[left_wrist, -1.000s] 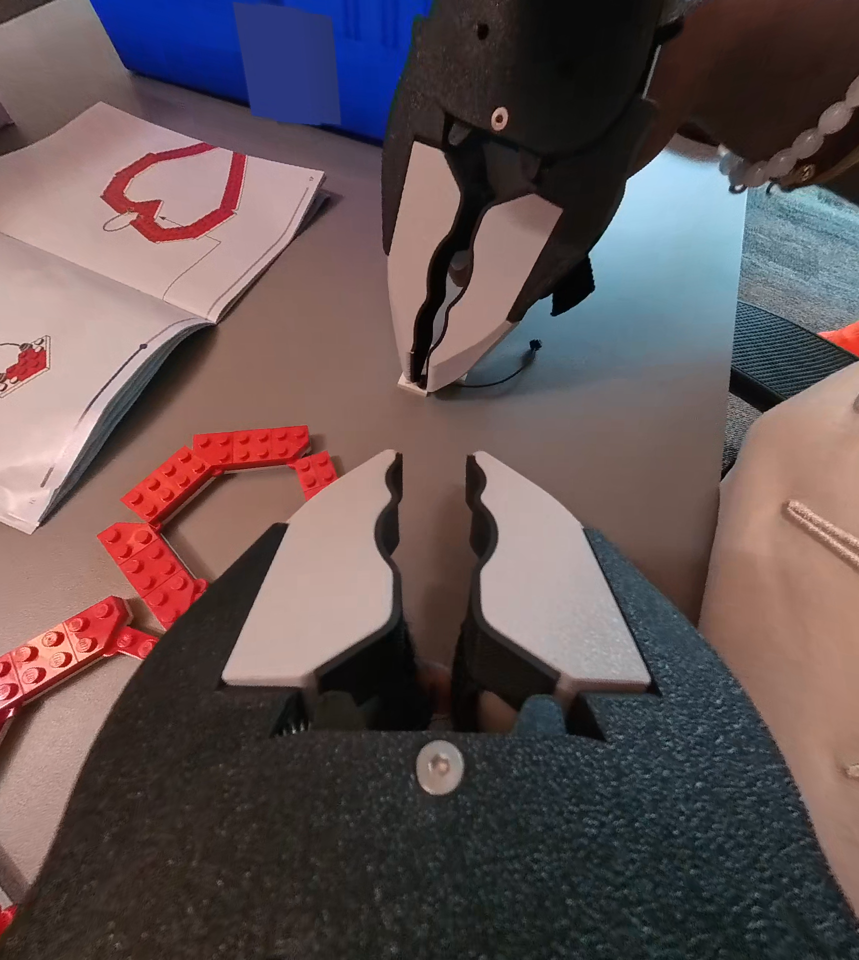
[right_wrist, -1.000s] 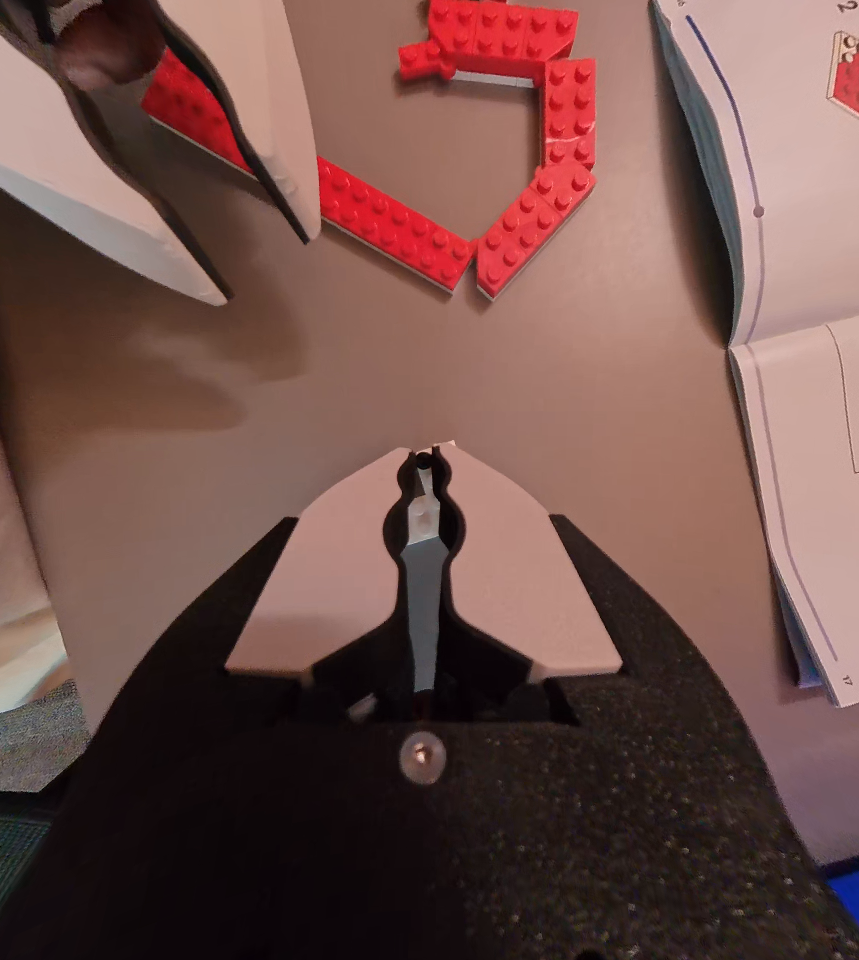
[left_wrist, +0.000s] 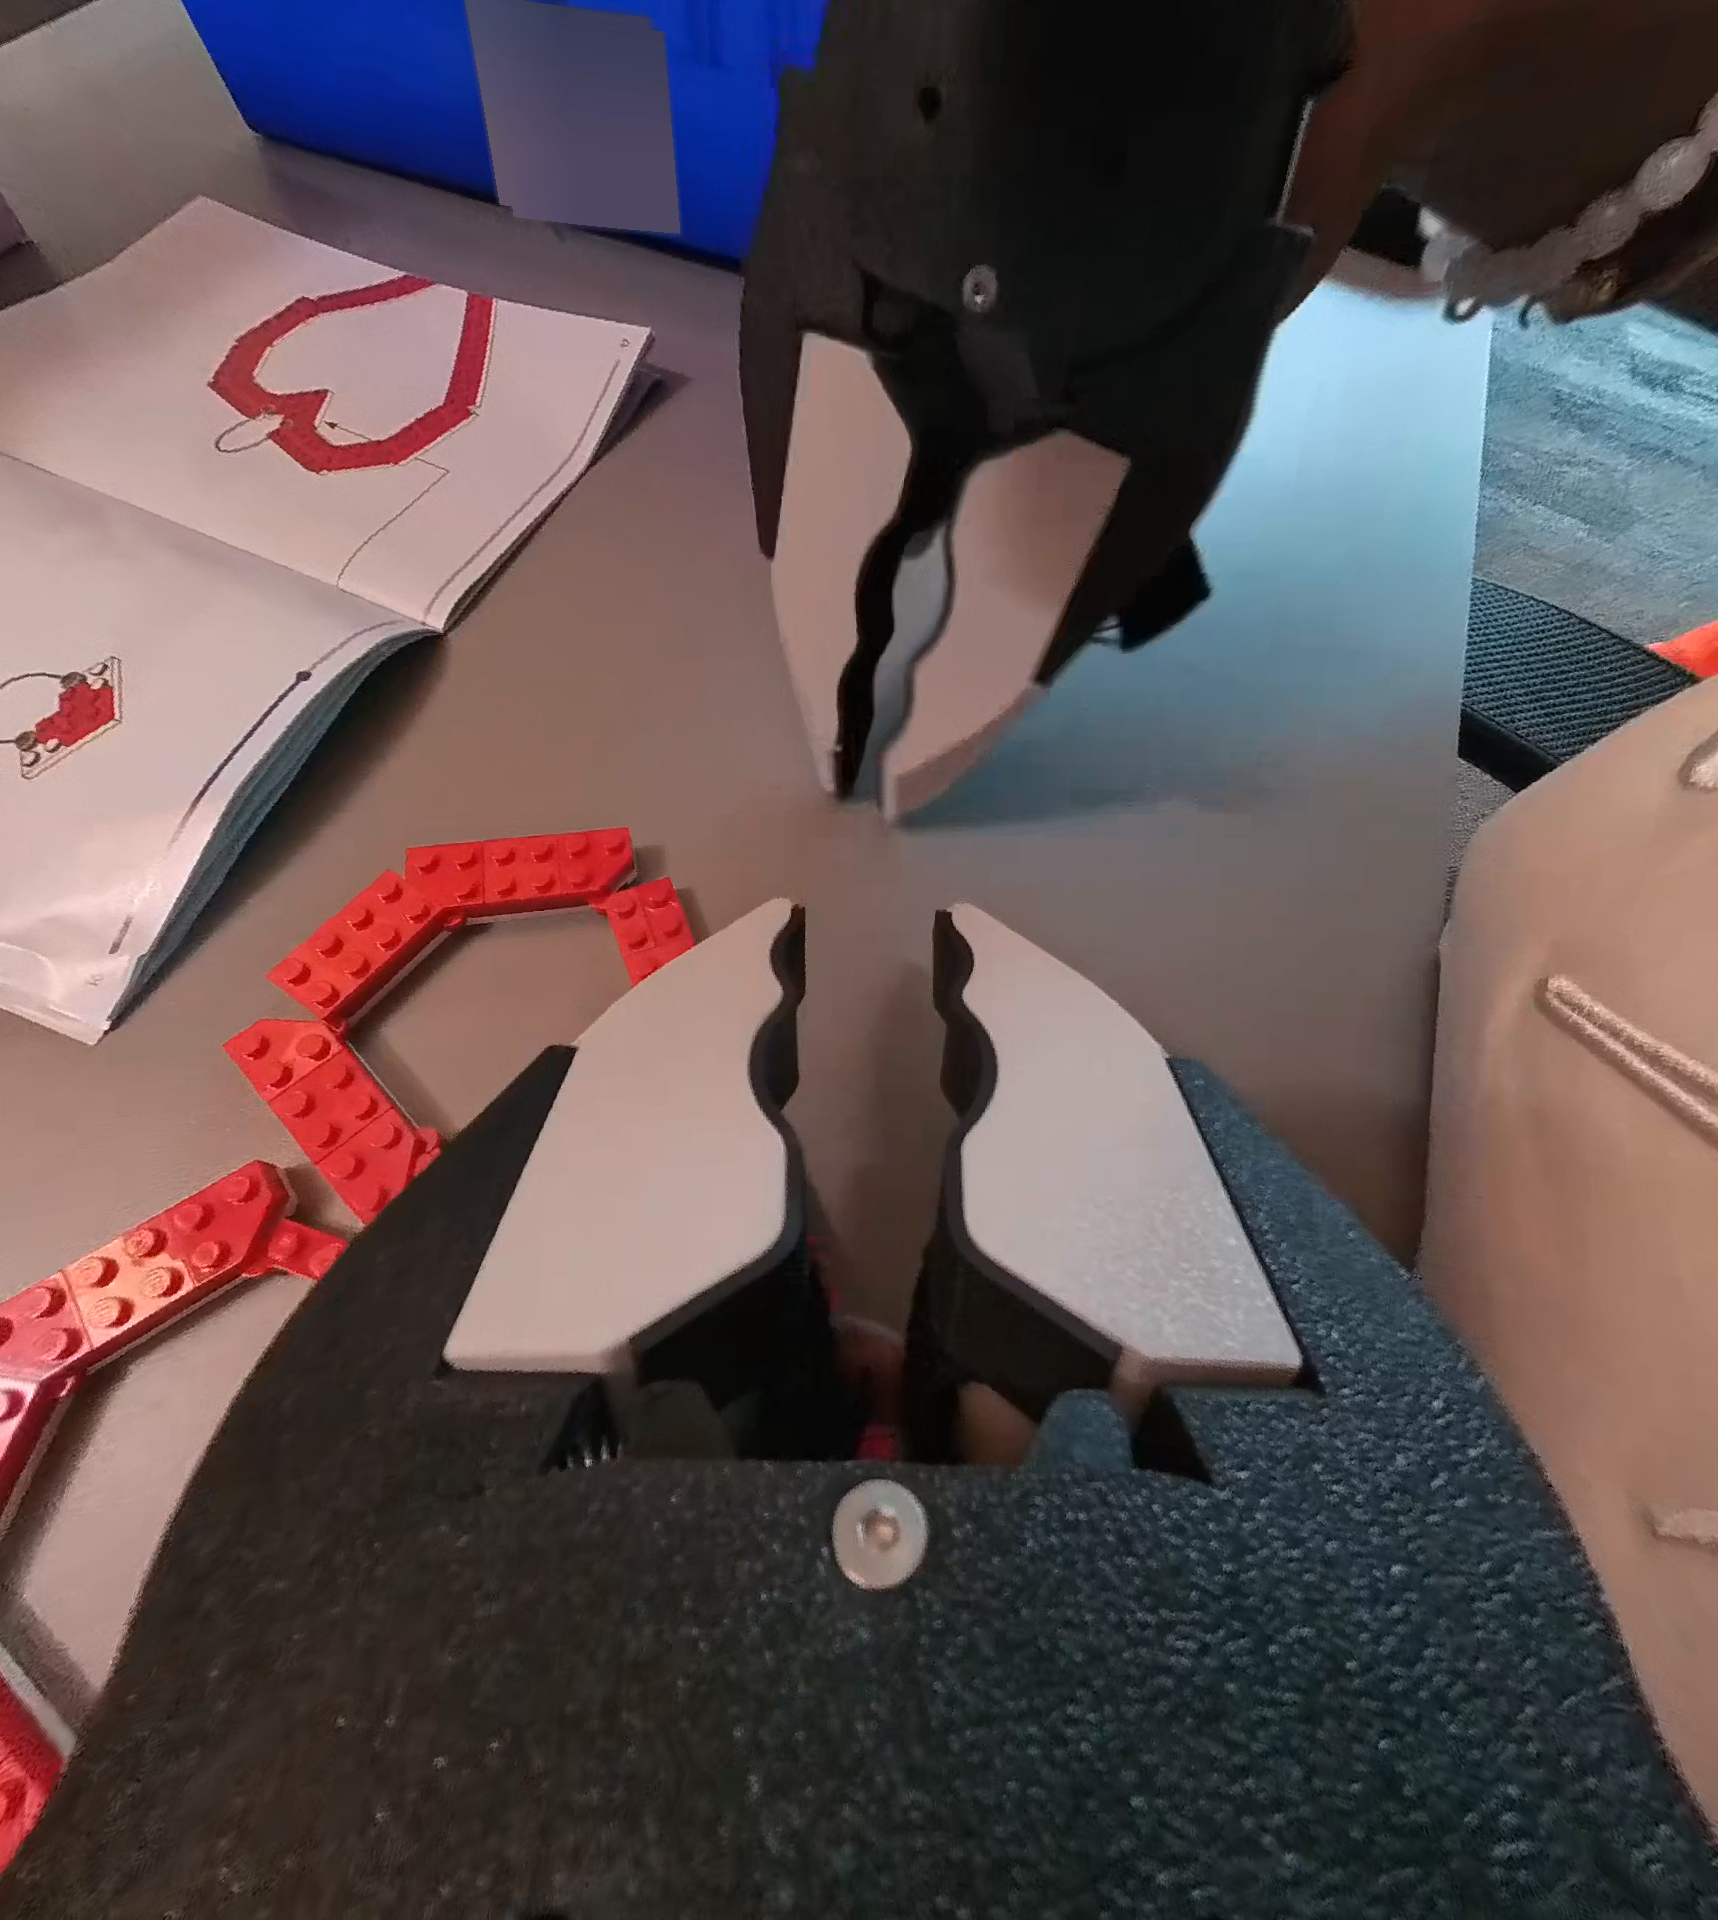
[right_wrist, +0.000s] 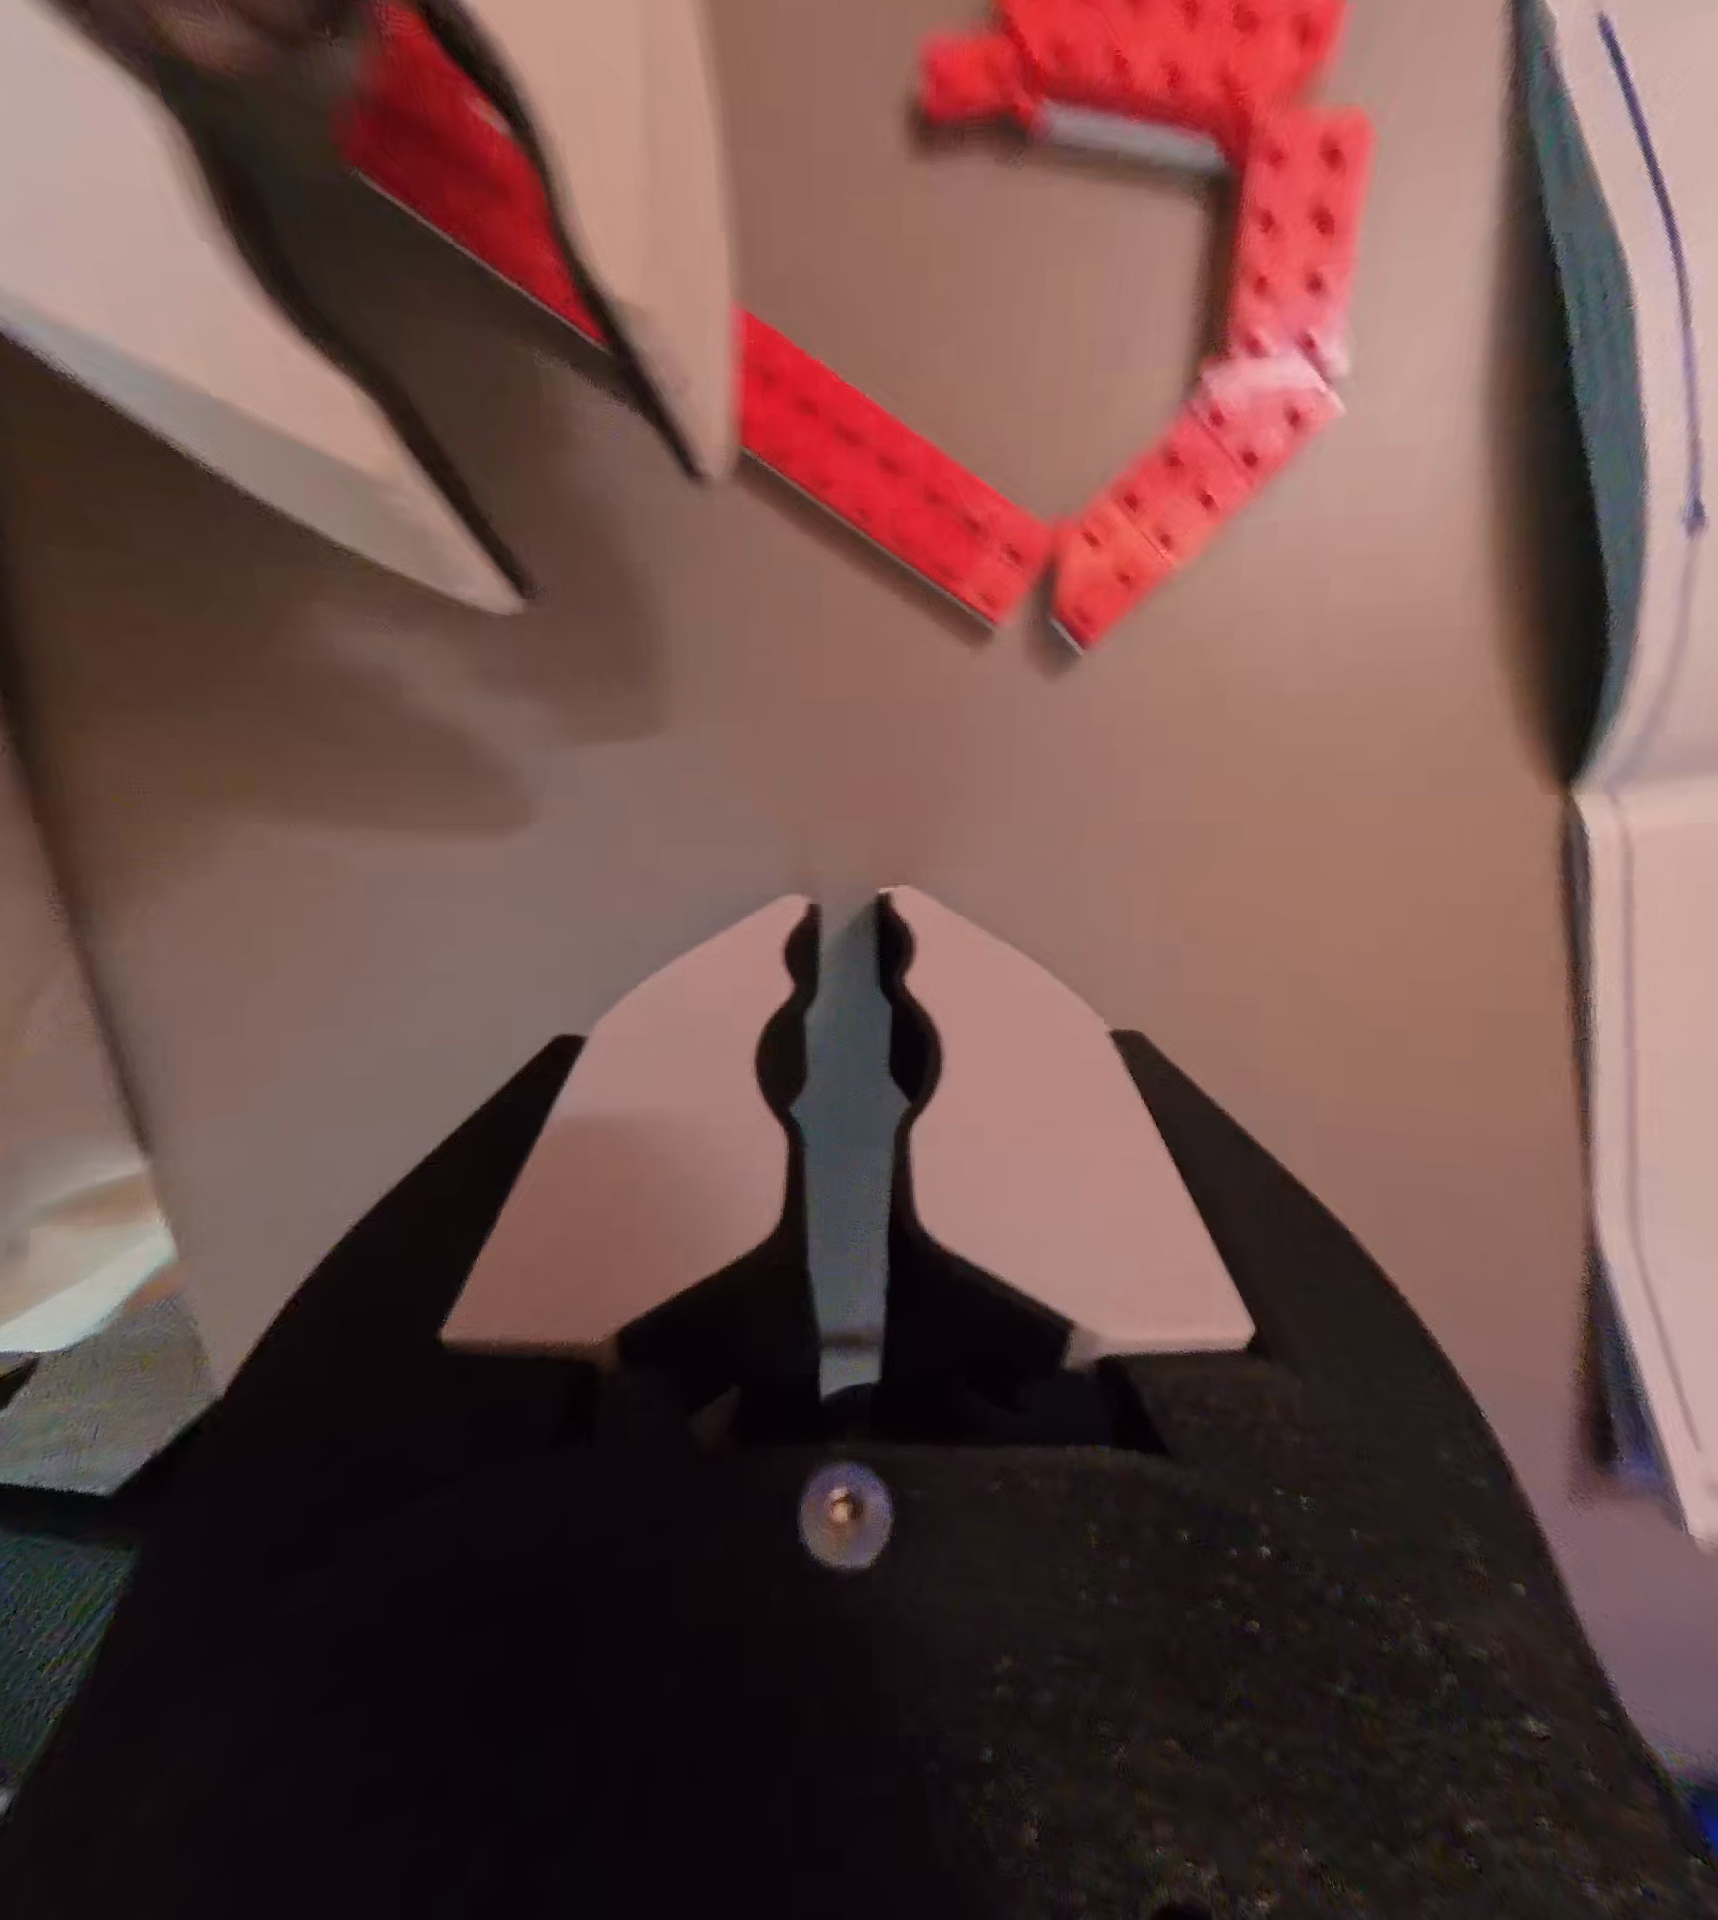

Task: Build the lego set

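Note:
A red brick heart outline [left_wrist: 335, 1101] lies flat on the brown table, left of my left gripper [left_wrist: 865, 920]. The left gripper is open and empty, low over bare table. My right gripper [left_wrist: 860, 779] points down just beyond it, tips close to the table. In the right wrist view the right gripper [right_wrist: 850, 904] has a narrow gap between its jaws, and I see nothing in it. That view is blurred. The heart outline [right_wrist: 876, 457] lies ahead of it, partly hidden by the left gripper [right_wrist: 616, 525] at the upper left.
An open instruction booklet [left_wrist: 211, 582] lies at the far left; it also shows in the right wrist view [right_wrist: 1717, 935]. A blue bin [left_wrist: 367, 83] stands behind it. A person's beige clothing [left_wrist: 1613, 1143] and a black chair [left_wrist: 1561, 675] are past the table's right edge. My left tips are roughly 4 cm from the heart outline [right_wrist: 876, 457].
The right gripper has moved closer to the left gripper and its jaws have parted slightly. The small white piece and black string at its tips no longer show. The left gripper stays open.

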